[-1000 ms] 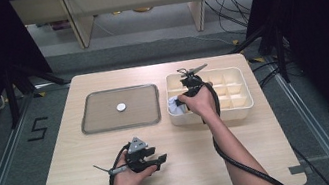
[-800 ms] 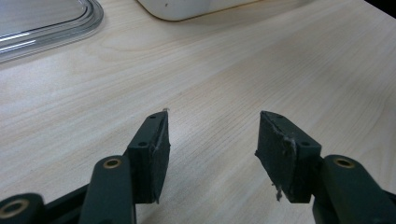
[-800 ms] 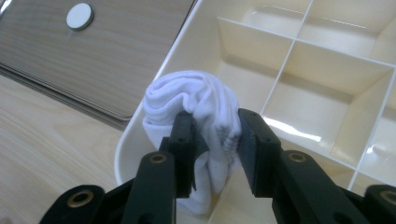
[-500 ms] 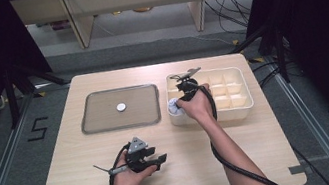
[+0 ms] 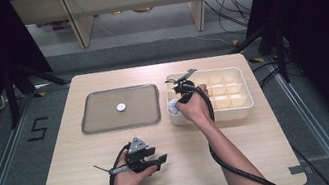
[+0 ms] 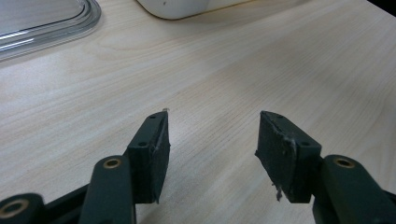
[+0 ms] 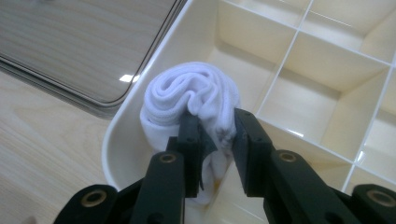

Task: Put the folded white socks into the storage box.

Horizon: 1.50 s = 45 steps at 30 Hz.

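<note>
Now the right tongs point(image 7: 215, 135), whose jaws have just been closing, are clenched on a rolled white sock point(image 7: 189, 105) that sits in the near corner compartment of the cream divided box point(image 5: 241, 110), beside the grey tray point(image 5: 102, 125) holding one small white disc point(image 5: 121, 107). Compared with a second ago the right hand has settled lower over that corner, so the sock looks gripped and ready to lift out; the left tongs point(image 6: 210, 140) rest released above the bare wooden surface point(image 5: 190, 169)
</note>
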Available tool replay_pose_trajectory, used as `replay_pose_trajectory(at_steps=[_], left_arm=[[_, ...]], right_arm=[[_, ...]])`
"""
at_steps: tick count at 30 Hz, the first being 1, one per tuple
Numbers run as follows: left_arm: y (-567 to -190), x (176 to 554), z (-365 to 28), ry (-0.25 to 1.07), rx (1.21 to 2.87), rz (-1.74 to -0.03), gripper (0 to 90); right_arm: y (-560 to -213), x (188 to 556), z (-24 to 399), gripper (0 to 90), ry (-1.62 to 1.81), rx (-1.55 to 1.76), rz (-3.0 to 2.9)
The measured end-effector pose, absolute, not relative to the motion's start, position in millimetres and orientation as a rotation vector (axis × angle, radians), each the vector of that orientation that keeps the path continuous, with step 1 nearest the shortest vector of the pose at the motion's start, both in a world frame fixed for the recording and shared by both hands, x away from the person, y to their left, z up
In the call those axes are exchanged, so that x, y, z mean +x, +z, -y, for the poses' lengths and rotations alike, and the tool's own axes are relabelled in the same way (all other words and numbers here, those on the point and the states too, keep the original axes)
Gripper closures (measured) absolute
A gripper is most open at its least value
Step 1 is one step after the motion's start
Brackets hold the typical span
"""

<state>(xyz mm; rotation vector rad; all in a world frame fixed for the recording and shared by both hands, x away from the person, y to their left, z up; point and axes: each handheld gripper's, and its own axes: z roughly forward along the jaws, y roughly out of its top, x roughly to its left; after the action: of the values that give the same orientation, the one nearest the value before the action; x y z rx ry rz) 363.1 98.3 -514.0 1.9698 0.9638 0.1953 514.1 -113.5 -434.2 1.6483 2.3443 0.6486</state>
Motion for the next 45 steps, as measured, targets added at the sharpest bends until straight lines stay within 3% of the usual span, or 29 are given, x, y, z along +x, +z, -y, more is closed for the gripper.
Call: replay_pose_trajectory(at_steps=[31, 45], left_arm=[[-514.0, 361.4, -95.8, 0.201, 1.958, -0.963, 43.6], [-514.2, 361.3, -97.6, 0.195, 1.945, -0.976, 43.5]], right_arm=[[-437.7, 517.9, 108.6, 75.2, 0.583, 1.659, -2.385], [-429.5, 508.9, 124.1, 55.9, 0.759, 1.703, -2.334]])
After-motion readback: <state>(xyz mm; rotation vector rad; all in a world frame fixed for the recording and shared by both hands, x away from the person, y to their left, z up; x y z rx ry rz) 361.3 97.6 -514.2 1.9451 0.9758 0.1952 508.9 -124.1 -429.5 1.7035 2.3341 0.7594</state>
